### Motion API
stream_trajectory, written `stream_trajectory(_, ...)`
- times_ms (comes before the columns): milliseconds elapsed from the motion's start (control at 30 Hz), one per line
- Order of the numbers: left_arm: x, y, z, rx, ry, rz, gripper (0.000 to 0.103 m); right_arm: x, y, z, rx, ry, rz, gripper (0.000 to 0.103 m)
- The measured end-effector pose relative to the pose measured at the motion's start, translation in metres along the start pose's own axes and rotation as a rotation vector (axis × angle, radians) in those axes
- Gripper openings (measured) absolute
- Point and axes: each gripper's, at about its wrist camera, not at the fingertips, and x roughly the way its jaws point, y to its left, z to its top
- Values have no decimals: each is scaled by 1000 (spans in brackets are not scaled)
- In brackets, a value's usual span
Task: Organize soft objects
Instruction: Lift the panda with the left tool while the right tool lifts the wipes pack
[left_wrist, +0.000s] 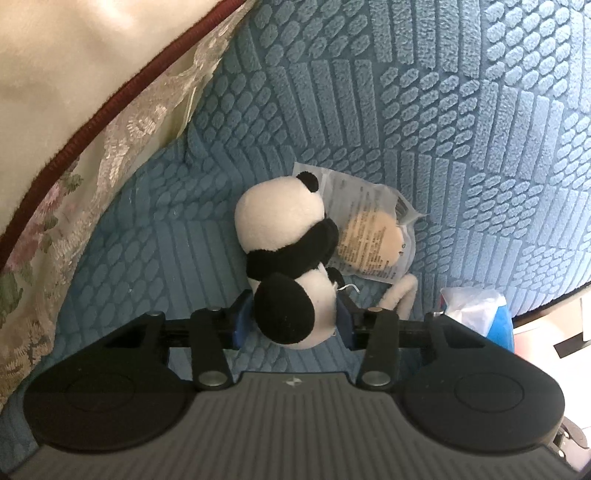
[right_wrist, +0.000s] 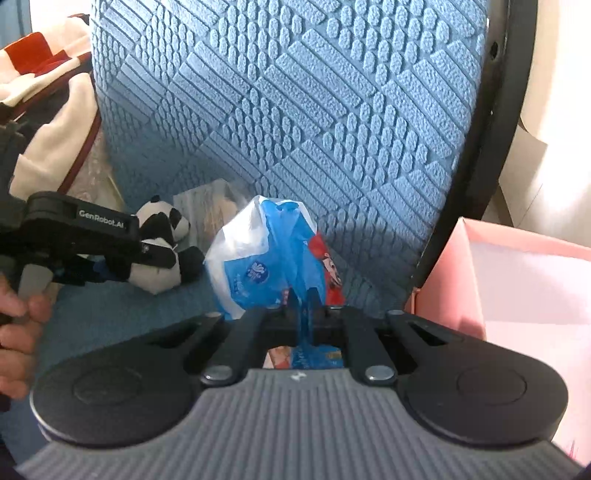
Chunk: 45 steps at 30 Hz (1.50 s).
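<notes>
Both claws are gripping soft things on the blue textured chair seat (left_wrist: 155, 236). Left claw (left_wrist: 293, 314) is pinching the panda plush (left_wrist: 284, 236) around its lower body, the toy lying on the seat just in front of a clear packet (left_wrist: 369, 229) propped at the backrest. Right claw (right_wrist: 304, 314) is pressed nearly together, nipping a fold of the blue-and-white plastic bag (right_wrist: 266, 258), which is sitting right beside the panda. An embroidered cushion (left_wrist: 74, 110) is leaning nearby, and a pink box (right_wrist: 517, 288) is standing beyond the chair's edge.
</notes>
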Motion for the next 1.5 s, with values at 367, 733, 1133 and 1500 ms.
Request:
stream_trajectory(367, -10, -8, -2, 43, 13, 11, 50, -10, -4, -8, 44, 9, 17, 7)
stream_trajectory(733, -30, -24, -21, 156, 16, 16, 50, -31, -4, -12, 88, 18, 3, 7)
stream_trajectory(1133, -67, -32, -53, 271, -30, 29, 50, -60, 0, -29, 123, 16, -15, 7)
stream_trajectory(1500, -98, -36, -92, 294, -22, 31, 50, -90, 11, -53, 87, 9, -54, 7)
